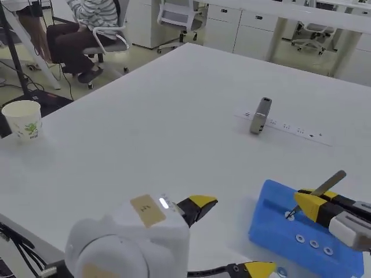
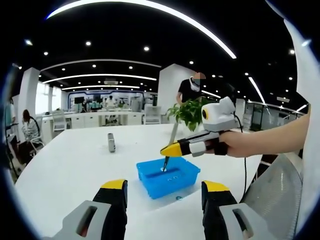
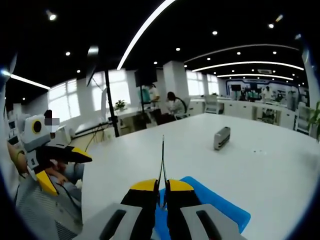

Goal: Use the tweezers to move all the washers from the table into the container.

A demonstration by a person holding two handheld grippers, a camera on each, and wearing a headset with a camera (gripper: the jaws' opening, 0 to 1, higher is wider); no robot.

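Where the blue container (image 1: 272, 231) stands on the white counter (image 1: 145, 145), three washers (image 1: 313, 244) lie in a row on its floor, and a fourth ring sits at the tip of the tweezers (image 1: 324, 185), inside the container. One more small ring, apparently a washer, lies on the counter just beside the container's near wall in the left gripper view. There is one pair of tweezers. The right hand-held gripper (image 3: 162, 186) has its jaws nearly together, clamped on the tweezers, which point down into the container. The left hand-held gripper (image 2: 165, 186) is spread wide, holds nothing and touches nothing. One paper cup (image 1: 22, 119) and one grey device (image 1: 261, 114) stand well apart from the container.
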